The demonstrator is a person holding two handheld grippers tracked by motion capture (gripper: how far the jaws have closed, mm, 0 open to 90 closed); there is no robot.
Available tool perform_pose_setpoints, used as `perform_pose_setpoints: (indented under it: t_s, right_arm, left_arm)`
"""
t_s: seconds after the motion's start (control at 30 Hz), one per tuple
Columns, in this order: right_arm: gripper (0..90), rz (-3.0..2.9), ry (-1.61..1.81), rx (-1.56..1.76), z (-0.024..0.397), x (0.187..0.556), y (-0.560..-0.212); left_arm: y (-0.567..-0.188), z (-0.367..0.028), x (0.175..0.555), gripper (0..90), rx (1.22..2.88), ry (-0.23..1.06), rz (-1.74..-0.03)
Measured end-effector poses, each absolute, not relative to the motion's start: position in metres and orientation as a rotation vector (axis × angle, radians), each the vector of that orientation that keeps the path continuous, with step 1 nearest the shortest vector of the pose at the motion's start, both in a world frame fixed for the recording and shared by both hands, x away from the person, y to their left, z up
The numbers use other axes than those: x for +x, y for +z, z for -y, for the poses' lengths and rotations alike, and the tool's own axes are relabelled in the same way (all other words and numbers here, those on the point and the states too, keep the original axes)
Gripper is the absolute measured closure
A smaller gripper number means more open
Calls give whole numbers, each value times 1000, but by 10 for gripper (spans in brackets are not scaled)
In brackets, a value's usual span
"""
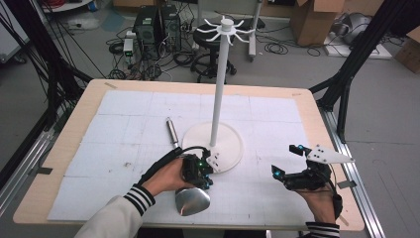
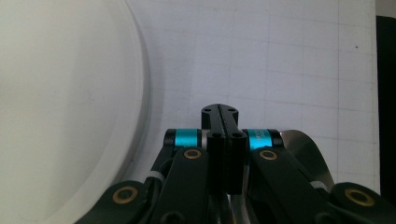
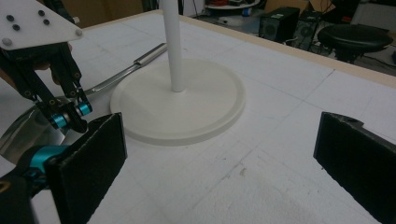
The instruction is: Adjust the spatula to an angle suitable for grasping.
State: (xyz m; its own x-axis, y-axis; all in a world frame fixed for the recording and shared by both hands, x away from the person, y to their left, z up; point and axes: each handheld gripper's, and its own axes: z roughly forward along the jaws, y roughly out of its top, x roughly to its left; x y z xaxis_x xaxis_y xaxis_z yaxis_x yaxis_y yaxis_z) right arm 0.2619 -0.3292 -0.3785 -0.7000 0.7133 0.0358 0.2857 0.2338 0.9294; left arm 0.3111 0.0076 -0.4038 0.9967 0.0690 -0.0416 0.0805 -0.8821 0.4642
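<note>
At the left of the high view a person's left hand in a black glove and a white sleeve with striped cuff holds the left gripper (image 1: 202,174), pointing down over the shiny metal spatula (image 1: 190,199) with its broad polished blade. The blade lies on the white gridded mat (image 1: 124,124) near the front edge of the light wooden table (image 1: 84,99), and the spatula's slim round metal handle (image 1: 172,131) runs up and away past the left side of the stand. In the left gripper view the two black jaws meet with no gap between them, a curved piece of the shiny blade shows just behind and to the right of them (image 2: 303,149), and I cannot tell whether the tips actually pinch the blade or only rest over it. Just beside them lies the round white base (image 1: 225,144) of the tall white pole stand (image 1: 218,89), whose top carries a ring of white spokes (image 1: 226,27); the left gripper sits right at the base's front rim. Farther right, well apart from the stand, the person's right hand holds the right gripper (image 1: 287,163) low over the mat. In the right gripper view its foam-padded jaws (image 3: 88,158) stand wide apart with nothing between them but bare mat.
</note>
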Motion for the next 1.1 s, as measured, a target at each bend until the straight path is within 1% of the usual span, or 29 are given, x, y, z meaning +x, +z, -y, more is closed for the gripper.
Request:
perform_pose_setpoints:
  t_s: [0.77,1.1]
  right_arm:
    - [15,-2108,1461,921,332,260,-377]
    - [15,-2105,1458,937,333,260,-378]
  left_arm:
    - [-400,-27,304,900,2726,-42,-62]
    - [-398,-52,301,900,2742,-21,-64]
